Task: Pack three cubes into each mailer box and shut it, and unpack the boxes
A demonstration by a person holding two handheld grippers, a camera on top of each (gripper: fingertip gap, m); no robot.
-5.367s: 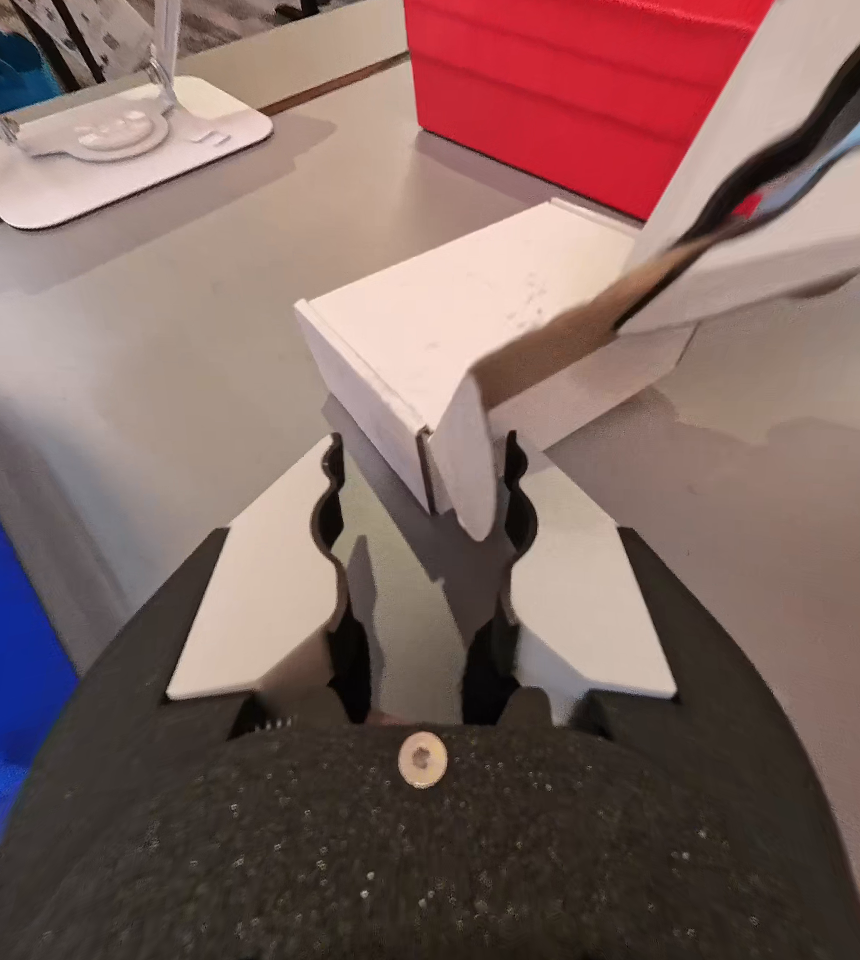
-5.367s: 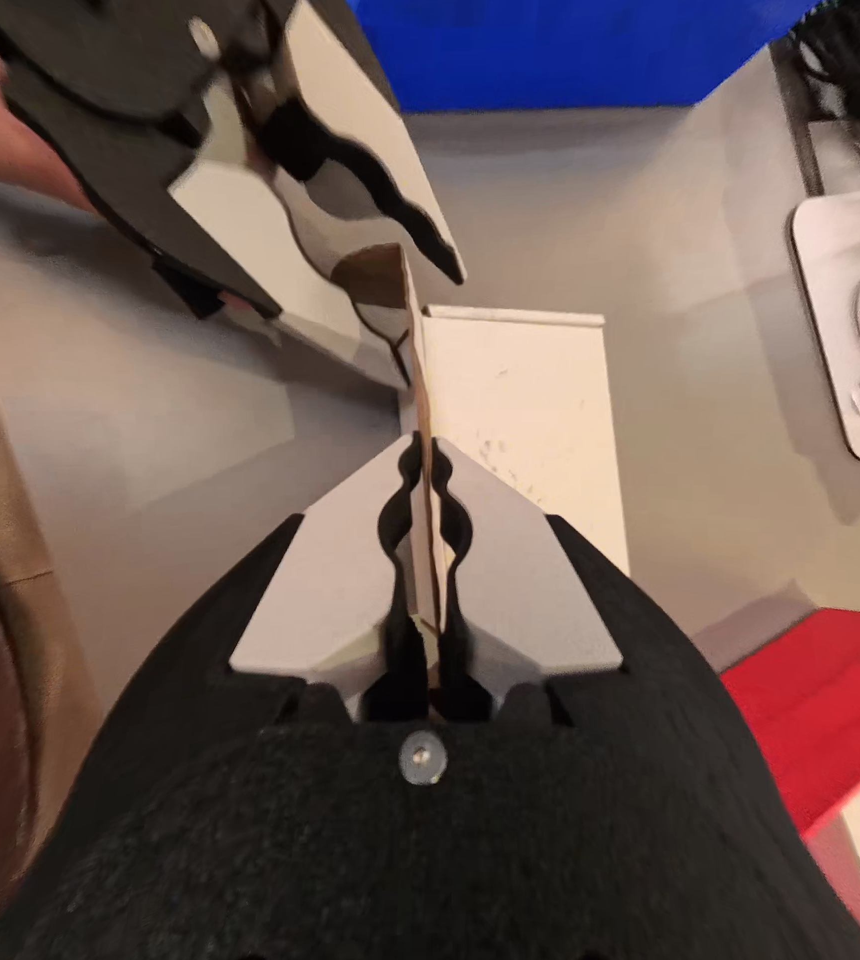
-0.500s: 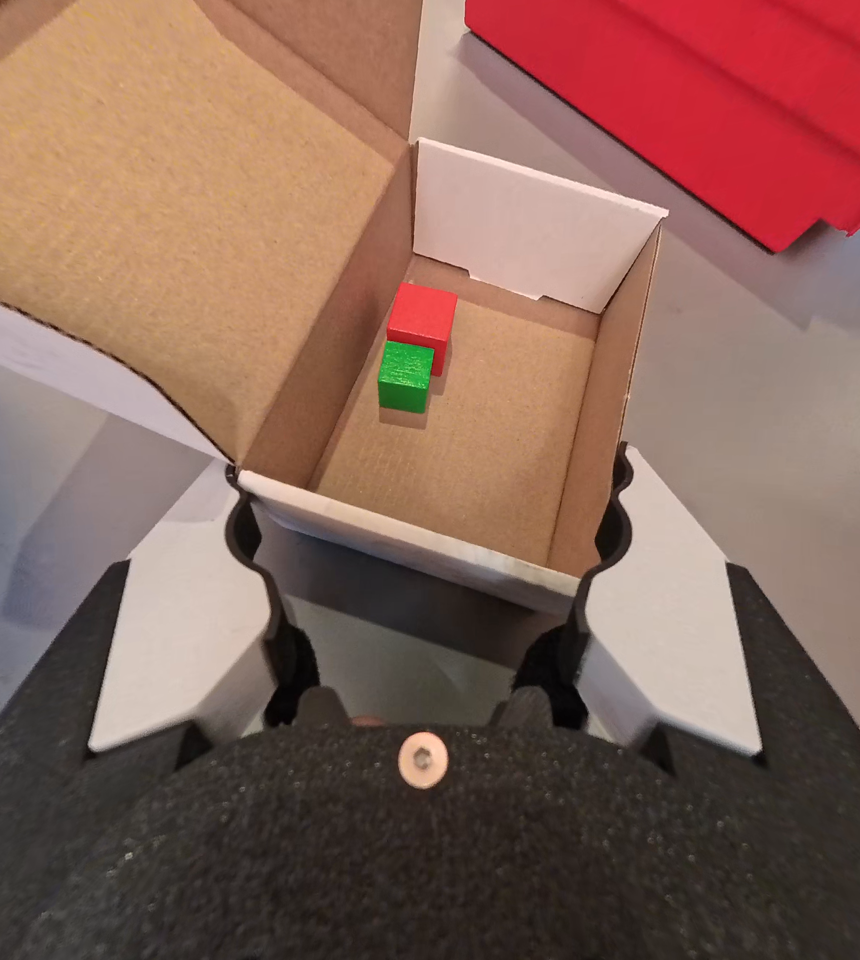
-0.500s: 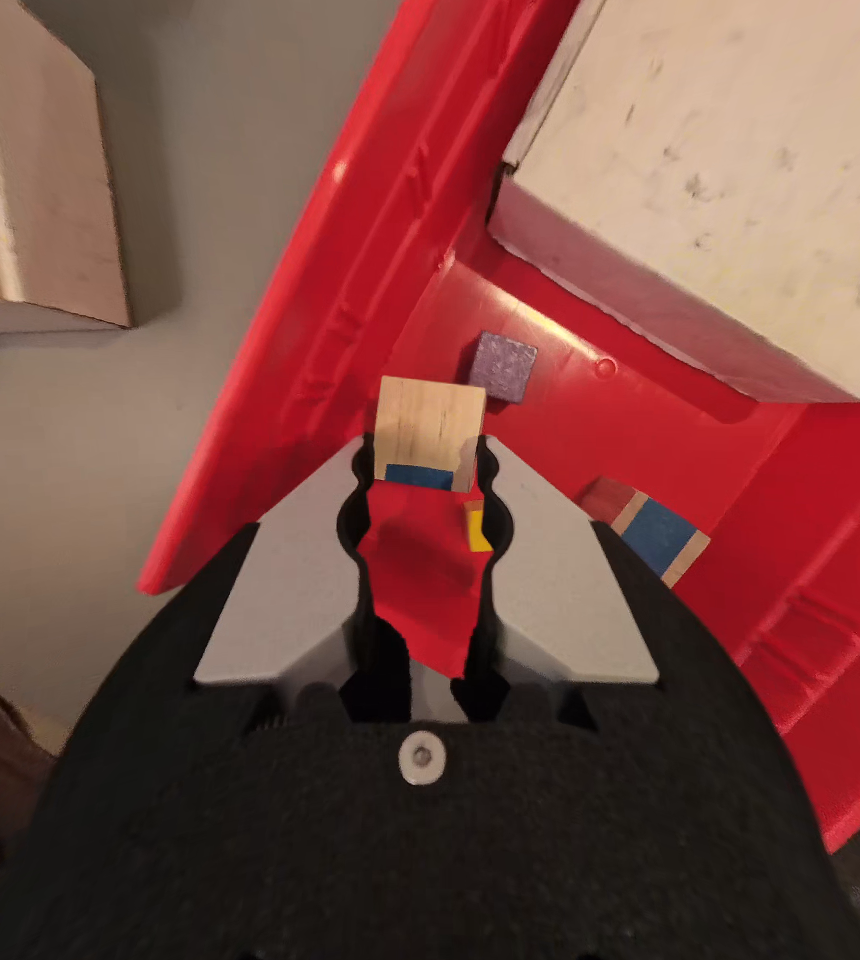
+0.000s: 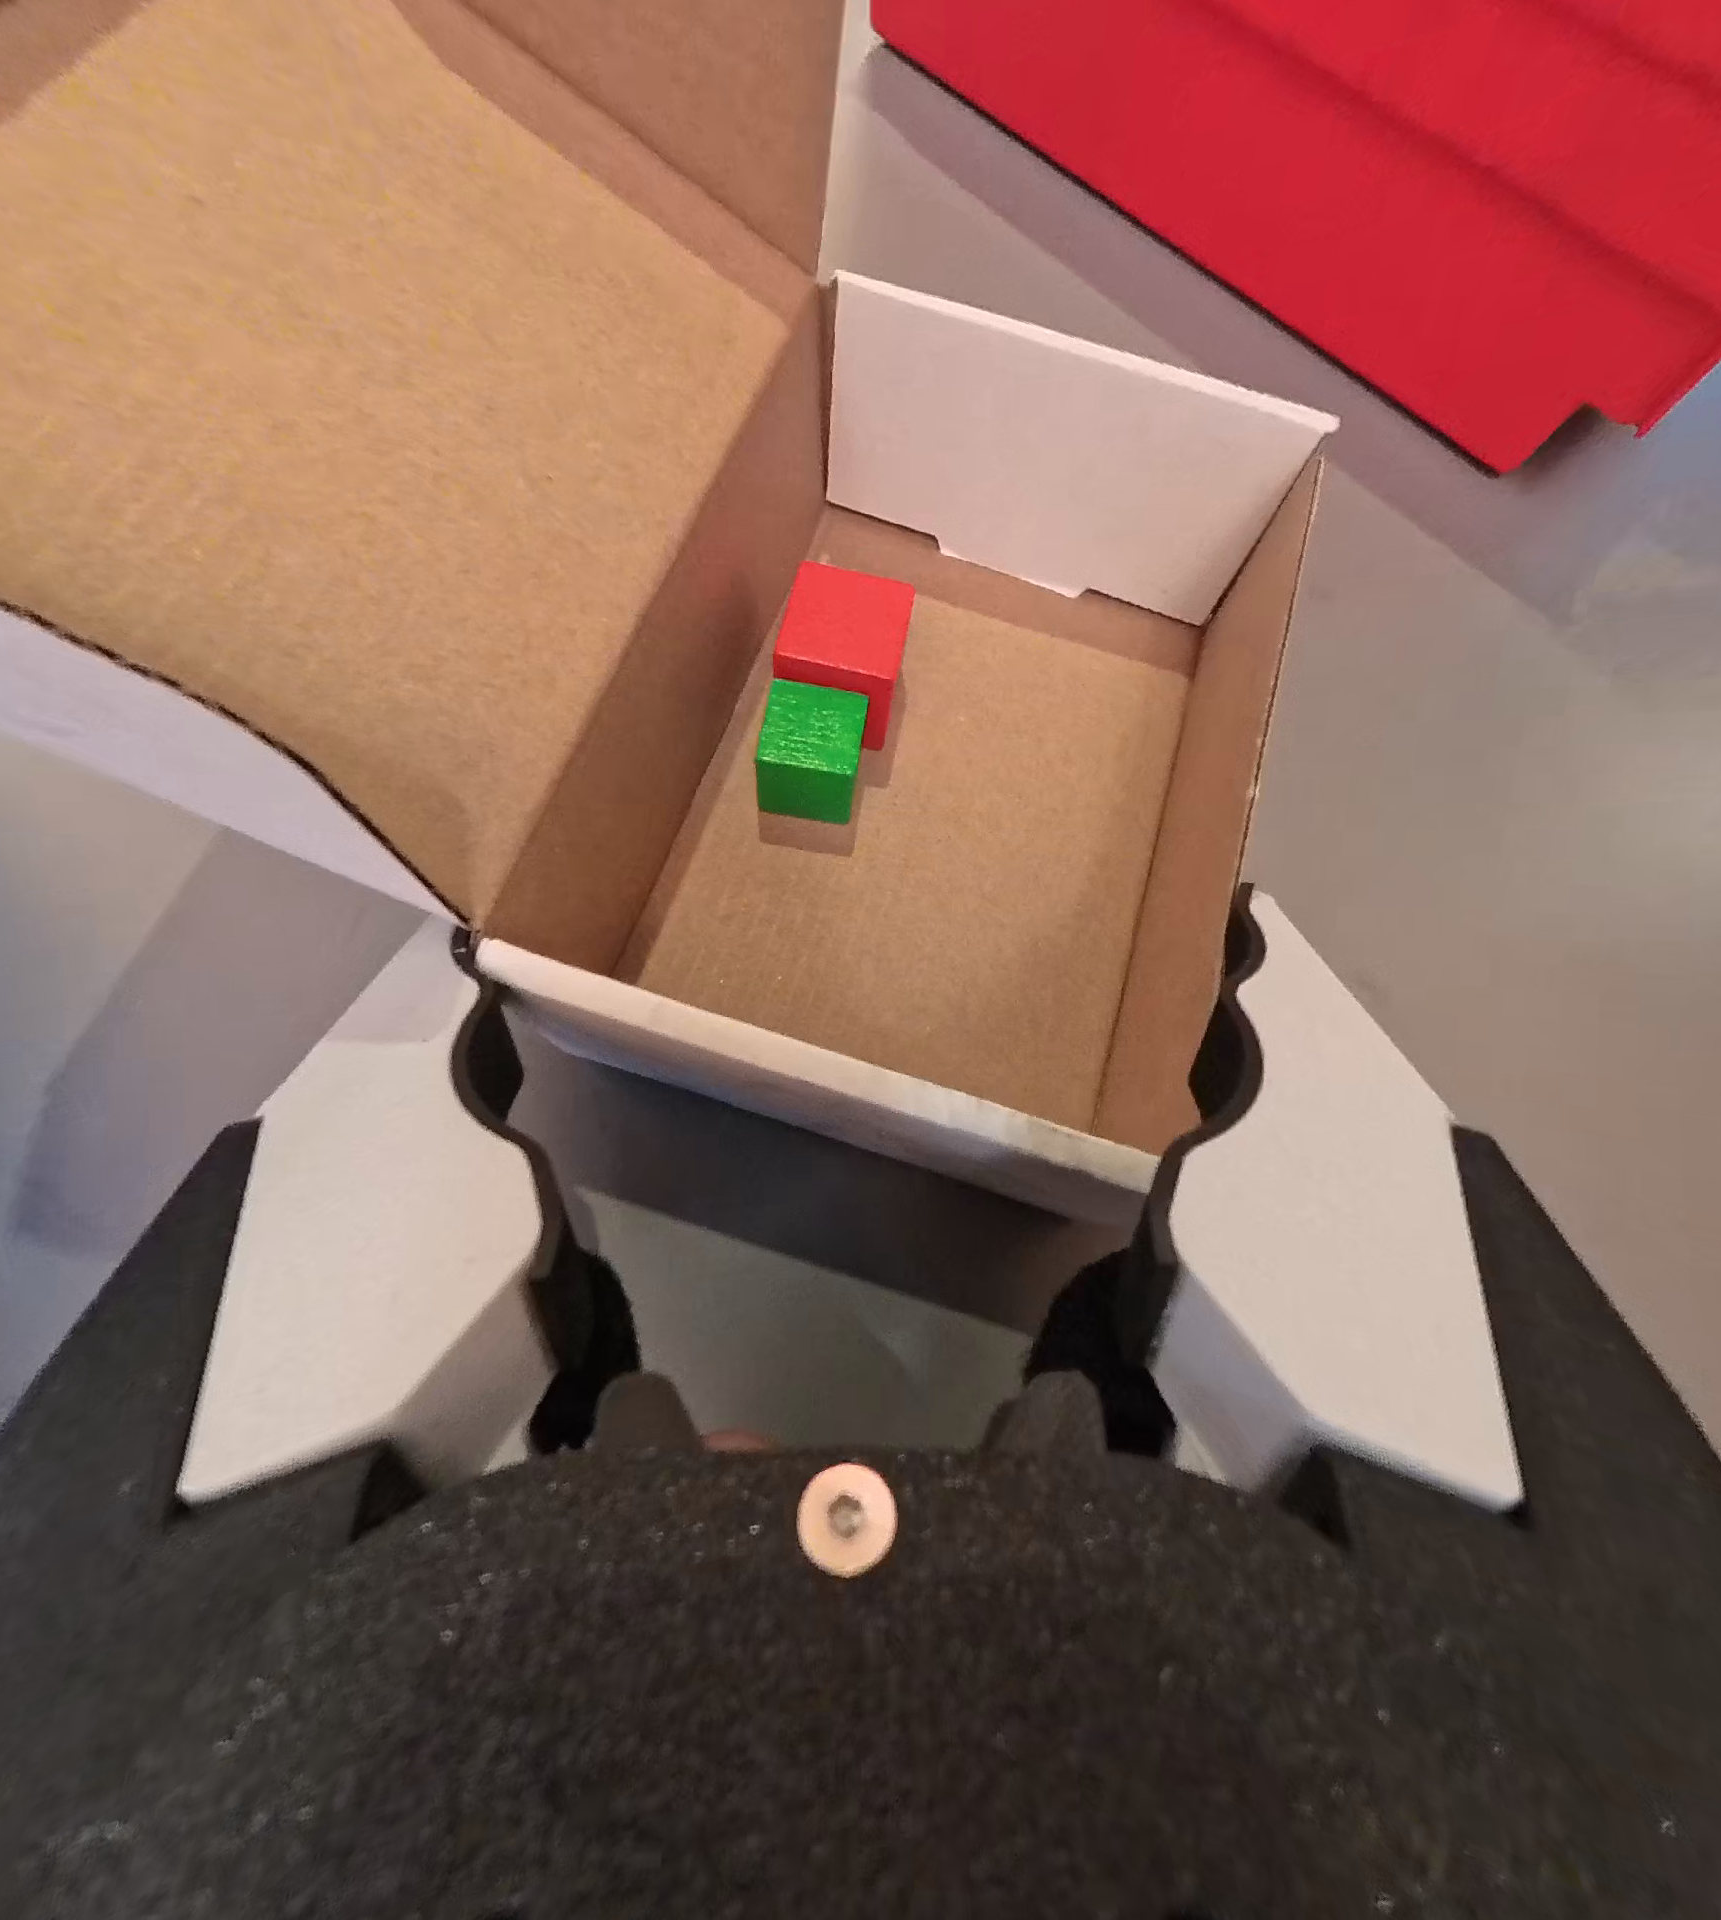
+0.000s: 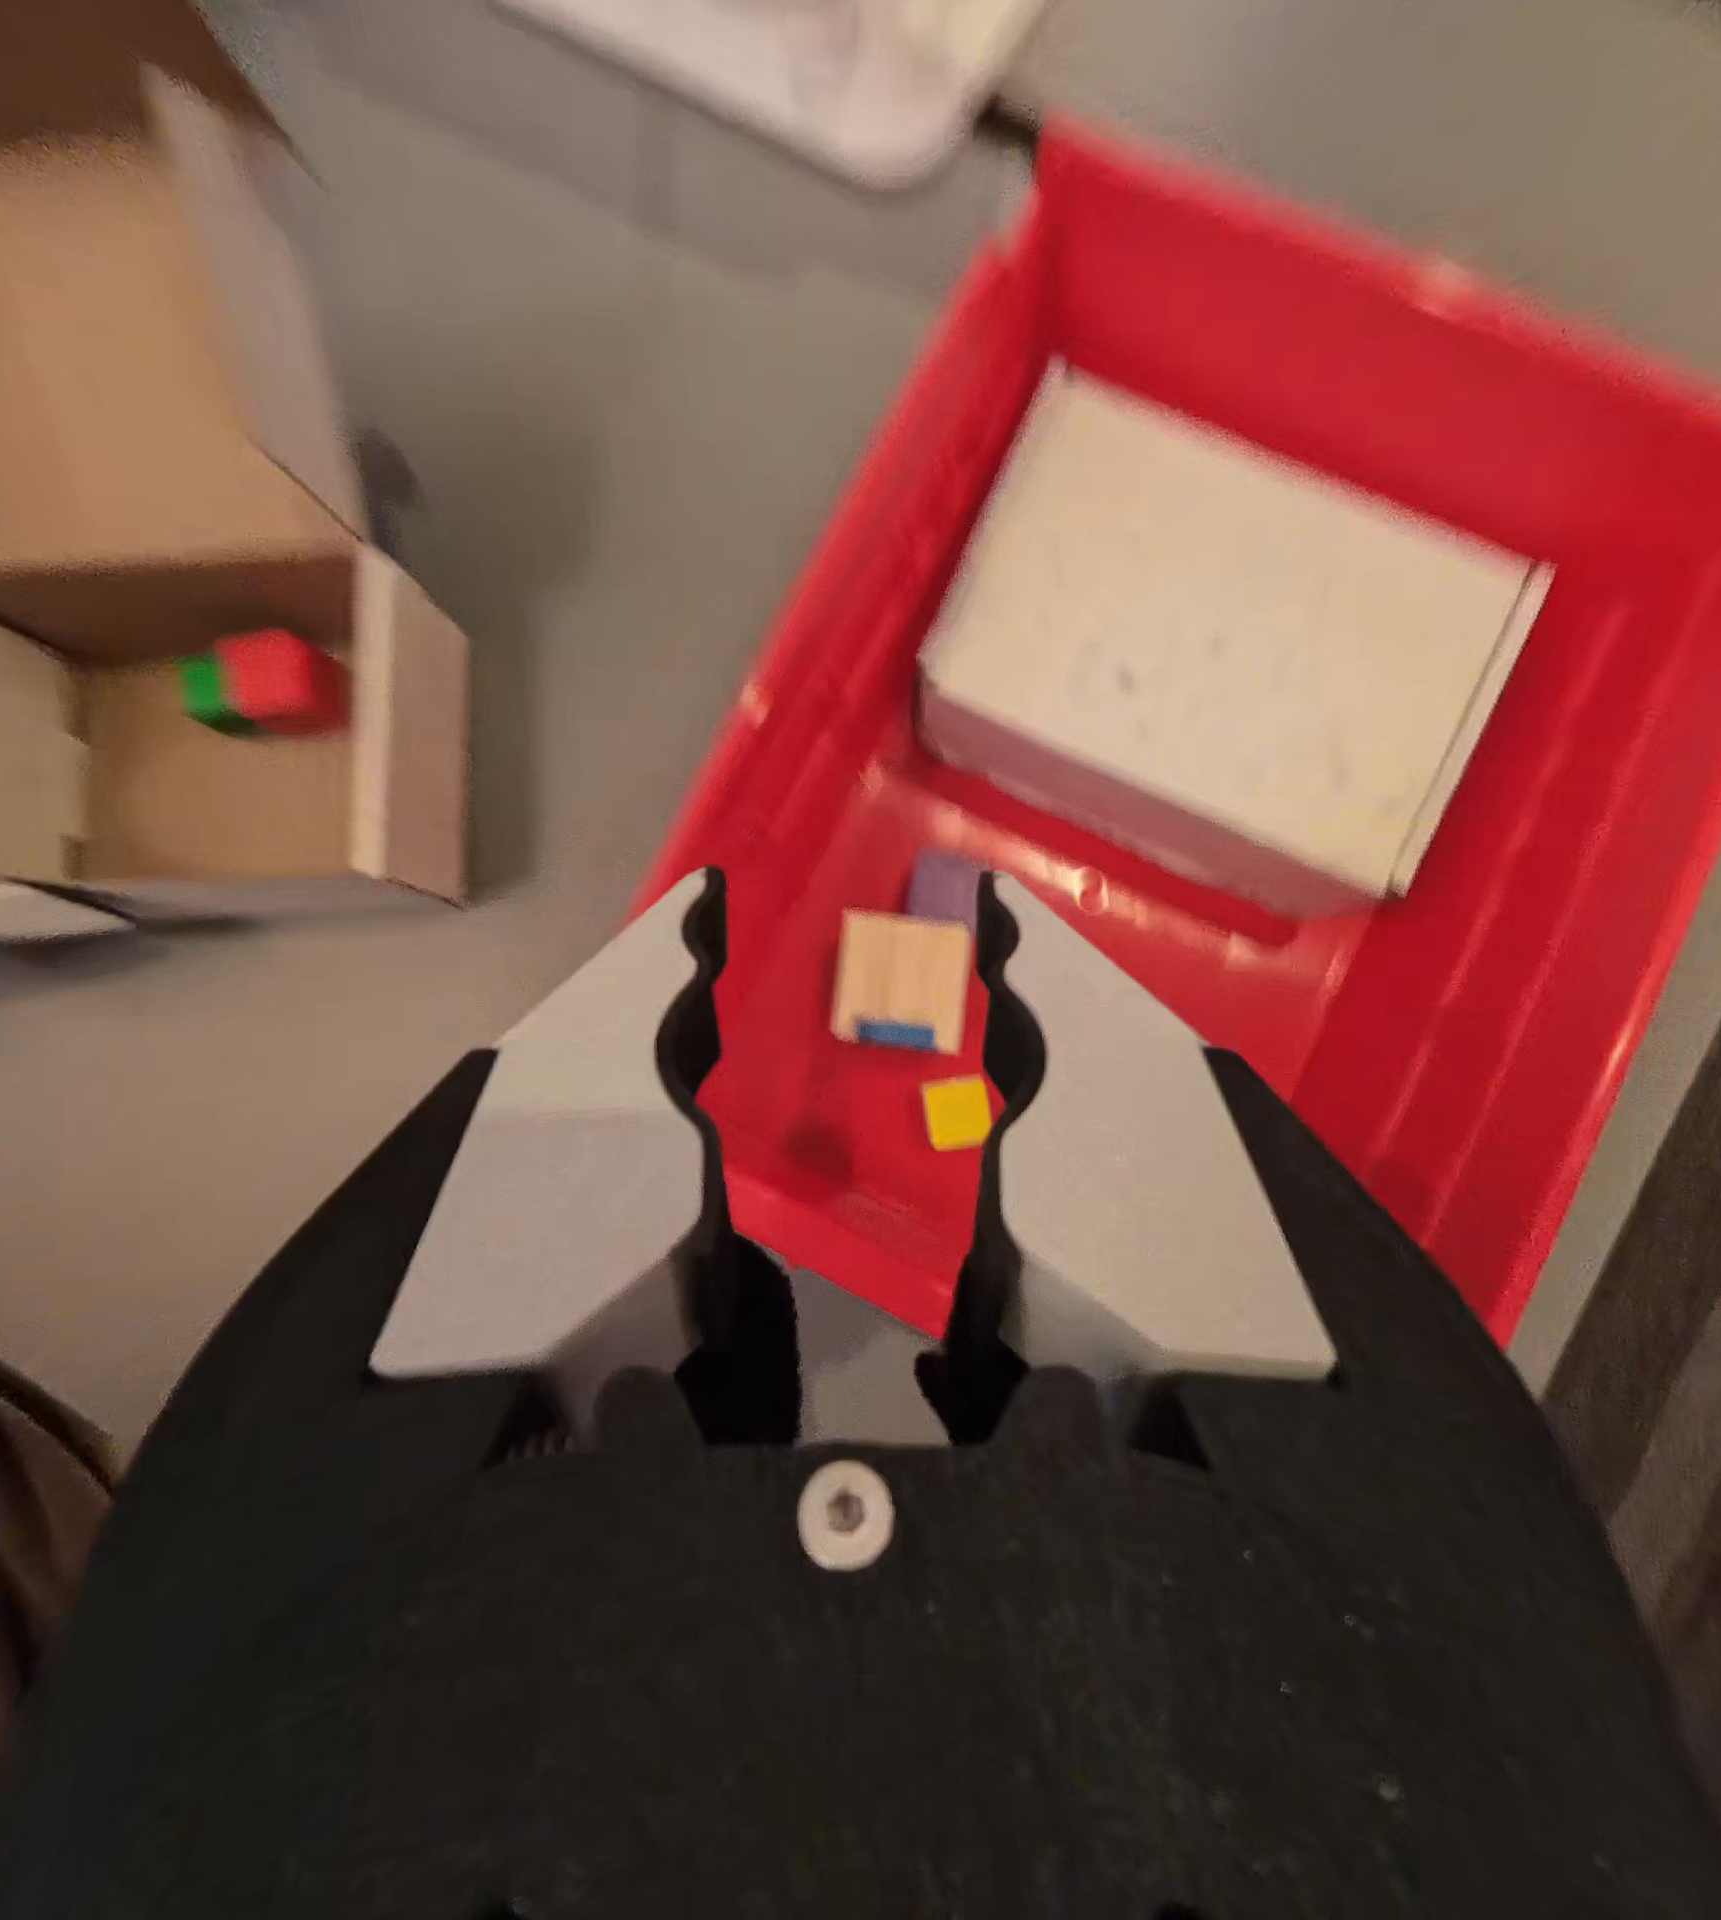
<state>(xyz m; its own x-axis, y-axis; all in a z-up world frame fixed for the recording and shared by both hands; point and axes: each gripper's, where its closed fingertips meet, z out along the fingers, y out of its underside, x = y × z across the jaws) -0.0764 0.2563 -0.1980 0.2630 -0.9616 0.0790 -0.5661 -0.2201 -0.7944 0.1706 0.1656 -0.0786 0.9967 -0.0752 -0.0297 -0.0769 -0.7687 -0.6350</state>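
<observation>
Mailer box [image 5: 814, 1070] fills the middle of the left wrist view, lid thrown back toward the upper left, its brown floor holding a red cube [image 5: 843, 636] and a green cube [image 5: 810, 750] that touch each other against the left inner wall. The left gripper [image 5: 856, 935] is spread wide, its fingers flanking the box's near corners; whether they press the walls cannot be told. Only a slanted outer wall of the red bin [image 5: 1355, 197] shows at the upper right of this view.

The right wrist view, blurred, looks into that red bin [image 6: 1562, 935]. A second, closed white box [image 6: 1230, 634] lies in its upper part, and below it a purple cube [image 6: 942, 883], a larger wooden block [image 6: 900, 977] with a blue edge, and a yellow cube [image 6: 957, 1112] sit loose on the bin floor. The right gripper [image 6: 845, 894] hangs above them, jaws apart and holding nothing. The open box [image 6: 409, 727] with both cubes appears at the left edge, on the grey table [image 6: 575, 520].
</observation>
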